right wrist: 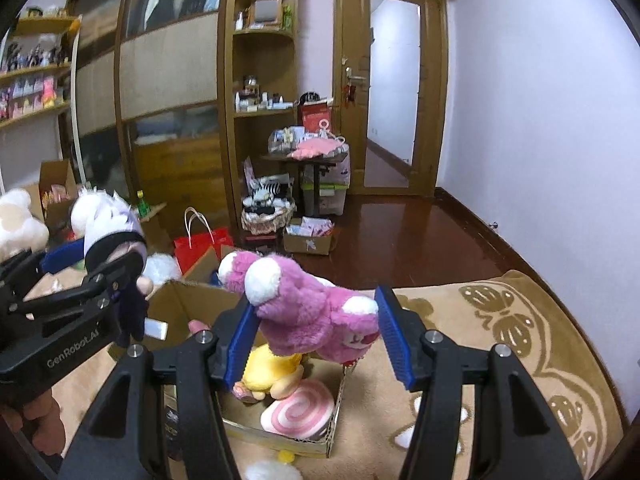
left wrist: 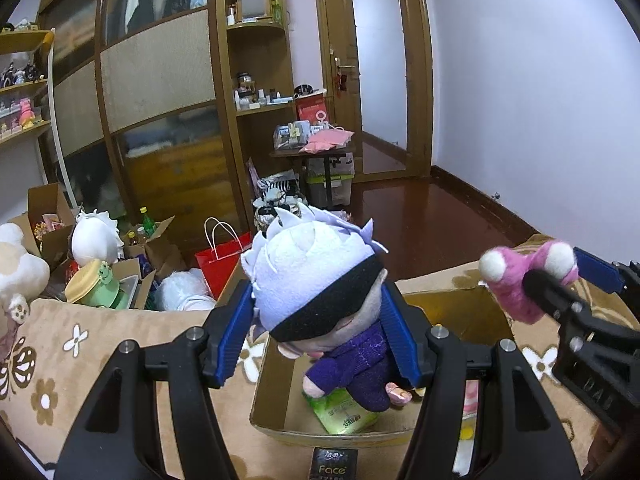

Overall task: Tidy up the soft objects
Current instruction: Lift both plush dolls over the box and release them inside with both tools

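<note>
Left wrist view shows the left gripper (left wrist: 320, 320) clamped on a white-haired doll (left wrist: 320, 280) in a black blindfold and purple clothes, both blue pads pressed against its head while its body dangles above an open cardboard box (left wrist: 272, 392). A green packet (left wrist: 344, 412) lies on the box floor right under the doll's feet. The box sits on a tan rug (left wrist: 80, 360) patterned with flowers and butterflies. From the right wrist view, the right gripper (right wrist: 316, 332) holds a pink plush bear (right wrist: 320, 320) lying sideways between its blue pads; the left pad presses its fur and the right pad seems to touch its snout, though the soft fur blurs that contact. Under the bear, inside the same box, lie a yellow plush (right wrist: 272, 368) and a pink swirl cushion (right wrist: 300, 408), touching each other. Both toys hang over the box, the doll toward its left part and the bear toward its right. A red paper bag (left wrist: 220, 260) stands just beyond the box, and more stuffed toys (left wrist: 96, 240) pile among cartons at the left.
</note>
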Available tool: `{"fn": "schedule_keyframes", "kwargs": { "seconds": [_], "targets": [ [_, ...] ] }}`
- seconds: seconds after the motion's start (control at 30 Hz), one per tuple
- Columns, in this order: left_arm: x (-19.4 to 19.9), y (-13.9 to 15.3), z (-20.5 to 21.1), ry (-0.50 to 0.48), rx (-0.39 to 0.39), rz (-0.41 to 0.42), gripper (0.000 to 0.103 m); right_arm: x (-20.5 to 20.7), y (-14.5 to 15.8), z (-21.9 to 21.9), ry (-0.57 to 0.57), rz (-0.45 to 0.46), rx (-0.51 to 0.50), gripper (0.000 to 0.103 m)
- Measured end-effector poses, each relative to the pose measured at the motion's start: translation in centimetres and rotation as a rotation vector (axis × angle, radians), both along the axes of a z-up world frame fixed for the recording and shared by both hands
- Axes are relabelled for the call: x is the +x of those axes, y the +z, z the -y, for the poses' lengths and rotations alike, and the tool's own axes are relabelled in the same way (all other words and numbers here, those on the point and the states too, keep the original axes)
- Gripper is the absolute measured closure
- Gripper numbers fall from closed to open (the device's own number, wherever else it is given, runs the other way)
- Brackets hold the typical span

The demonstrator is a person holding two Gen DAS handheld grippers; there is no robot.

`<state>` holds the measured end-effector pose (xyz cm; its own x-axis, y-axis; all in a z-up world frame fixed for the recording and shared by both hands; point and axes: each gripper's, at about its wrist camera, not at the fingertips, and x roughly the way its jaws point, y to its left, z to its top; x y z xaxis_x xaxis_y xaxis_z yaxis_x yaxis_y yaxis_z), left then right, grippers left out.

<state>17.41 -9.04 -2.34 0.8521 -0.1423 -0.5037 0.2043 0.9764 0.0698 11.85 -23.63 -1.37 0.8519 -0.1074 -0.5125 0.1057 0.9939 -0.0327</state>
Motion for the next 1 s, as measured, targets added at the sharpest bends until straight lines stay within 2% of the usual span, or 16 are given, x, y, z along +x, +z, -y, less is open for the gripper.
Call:
{"fn": "schedule_keyframes", "kwargs": {
  "seconds": [0.33,0.57,0.67,0.83,1.0],
  "targets": [
    [1.6,-2.5,-0.1,-0.017,-0.006,-0.093,0.04,1.2,-2.5,-1.3,0.037,-0.077,-0.023,0.04],
    [2.3,-4.3,-0.2,-0.024,-0.016,-0.171,0.039,1.1,-3.2,-1.4,0.053,-0.09,-0.024,0.038],
    [2.4,-4.8,-0.2,-0.021,-0.016,-0.192,0.038,0.9,-2.9,-1.3,0.069,-0.084,0.012,0.038],
    [2.7,-4.8,-0.7,-0.02,-0.017,-0.209,0.036,0.8,-2.8,-0.4,0.108,-0.092,0.136,0.034],
    [2.2,-4.5,-0.9,-0.017,-0.008,-0.209,0.035,0.6,-3.2,0.0,0.098,-0.114,0.147,0.027]
  ]
}}
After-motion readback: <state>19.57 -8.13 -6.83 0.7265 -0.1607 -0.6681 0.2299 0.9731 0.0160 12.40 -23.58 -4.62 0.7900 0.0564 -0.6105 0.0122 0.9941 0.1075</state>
